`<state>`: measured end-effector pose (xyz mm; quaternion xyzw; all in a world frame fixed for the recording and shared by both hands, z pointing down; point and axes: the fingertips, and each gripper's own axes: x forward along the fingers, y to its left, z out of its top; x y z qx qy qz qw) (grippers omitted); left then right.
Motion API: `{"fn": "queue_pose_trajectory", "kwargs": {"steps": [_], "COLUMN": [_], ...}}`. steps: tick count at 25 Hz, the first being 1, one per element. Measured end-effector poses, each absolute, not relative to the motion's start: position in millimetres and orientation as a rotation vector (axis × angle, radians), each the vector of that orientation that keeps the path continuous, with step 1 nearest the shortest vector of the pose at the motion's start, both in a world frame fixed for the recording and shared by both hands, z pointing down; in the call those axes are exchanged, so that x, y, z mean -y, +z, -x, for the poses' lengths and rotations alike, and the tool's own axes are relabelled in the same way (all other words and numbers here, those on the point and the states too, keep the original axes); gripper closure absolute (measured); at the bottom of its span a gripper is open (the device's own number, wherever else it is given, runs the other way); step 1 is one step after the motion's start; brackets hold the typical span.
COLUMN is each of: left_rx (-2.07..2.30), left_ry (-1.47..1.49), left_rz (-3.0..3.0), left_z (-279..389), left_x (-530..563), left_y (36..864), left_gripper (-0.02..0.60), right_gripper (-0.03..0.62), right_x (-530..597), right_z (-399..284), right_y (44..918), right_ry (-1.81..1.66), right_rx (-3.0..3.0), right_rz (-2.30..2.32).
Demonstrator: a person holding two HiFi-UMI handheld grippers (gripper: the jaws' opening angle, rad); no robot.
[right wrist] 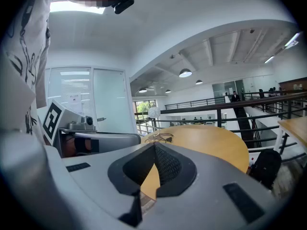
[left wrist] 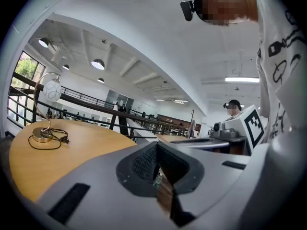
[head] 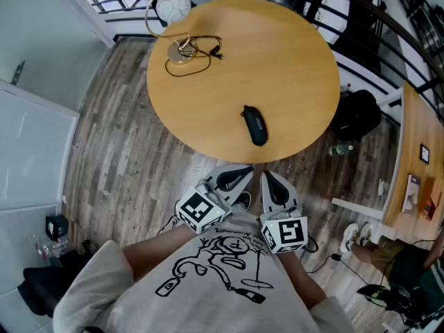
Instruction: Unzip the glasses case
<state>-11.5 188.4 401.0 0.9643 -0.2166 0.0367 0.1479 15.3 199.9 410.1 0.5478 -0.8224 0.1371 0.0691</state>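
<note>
Black against pale wood, the glasses case [head: 254, 125] lies in the head view on the round table [head: 291, 68], near the edge closest to the person and well apart from the desk lamp [head: 171, 5] and its looped cord [head: 198, 50] on the far side. The left tongs [head: 232, 179] and right tongs [head: 275, 186] are held close to the person's chest, short of the table and well away from the case. In the left gripper view the left tongs [left wrist: 157, 145] have their tips pressed together with nothing between them. The table [left wrist: 53, 157] and the lamp [left wrist: 52, 91] show beyond, but the case does not. In the right gripper view the right tongs [right wrist: 154, 145] are likewise closed tip to tip and empty, with the table [right wrist: 211, 143] ahead and no case visible. The case looks small, light and fairly stiff-shelled, so it would likely skid on the smooth wood if its zip were tugged alone. One pair of tongs should probably clamp the body across its narrow width while the other takes the zip pull. The pull is too small to make out, so I cannot tell which end it is at.
</note>
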Motion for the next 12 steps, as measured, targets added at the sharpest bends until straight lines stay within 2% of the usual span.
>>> {"fn": "queue_pose_trajectory", "kwargs": {"steps": [12], "left_rx": [0.632], "left_ry": [0.116], "left_rz": [-2.768], "left_z": [8], "left_x": [-202], "left_y": [402], "left_gripper": [0.575], "right_gripper": [0.571], "right_x": [-214], "right_z": [-20], "right_y": [412], "right_ry": [0.436], "right_rx": [2.477], "right_rz": [-1.651]}}
